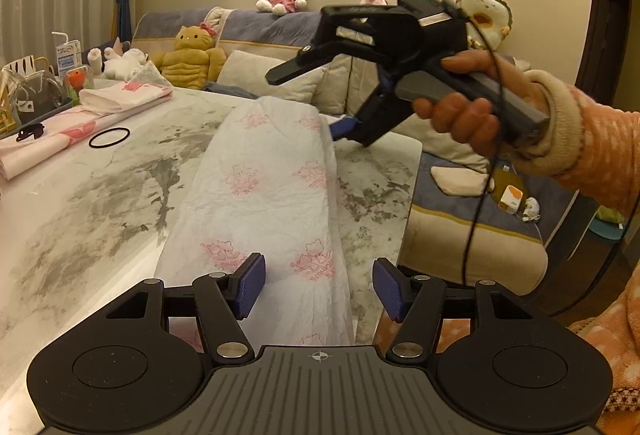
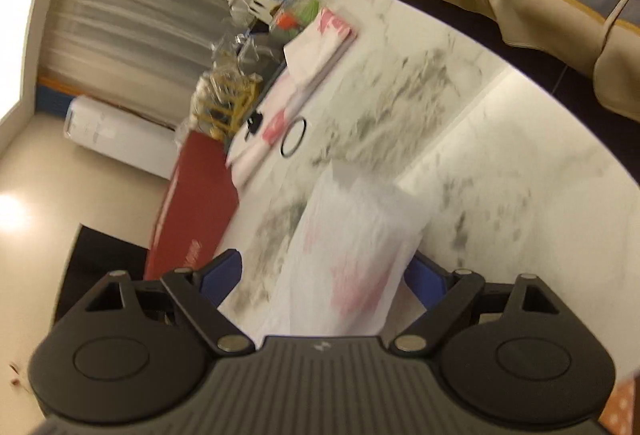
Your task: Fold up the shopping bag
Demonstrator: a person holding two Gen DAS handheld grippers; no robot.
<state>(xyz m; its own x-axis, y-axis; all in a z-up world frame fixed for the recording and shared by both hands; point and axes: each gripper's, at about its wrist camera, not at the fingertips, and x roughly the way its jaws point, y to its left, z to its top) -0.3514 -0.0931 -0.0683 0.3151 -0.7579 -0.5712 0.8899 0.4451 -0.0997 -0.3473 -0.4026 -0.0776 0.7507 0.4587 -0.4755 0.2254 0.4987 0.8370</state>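
Observation:
A white shopping bag (image 1: 276, 187) with pink cat prints lies on the marble table (image 1: 80, 215) as a long folded strip running away from me. My left gripper (image 1: 320, 287) hovers over its near end, blue pads wide apart and pressing on nothing. A hand holds my right gripper (image 1: 304, 105) at the bag's far end, one finger above it and one blue pad beside it. The blurred right wrist view shows that gripper (image 2: 324, 279) open, with the bag (image 2: 348, 255) lying between its pads and a gap on the left side.
Other folded pink-and-white bags (image 1: 120, 97) lie at the table's left, with a black ring (image 1: 109, 137) and a black clip (image 1: 30, 133). Cups and a carton (image 1: 68, 55) crowd the far left corner. A sofa with plush toys (image 1: 192, 55) stands behind. A red box (image 2: 192, 203) stands beside the table.

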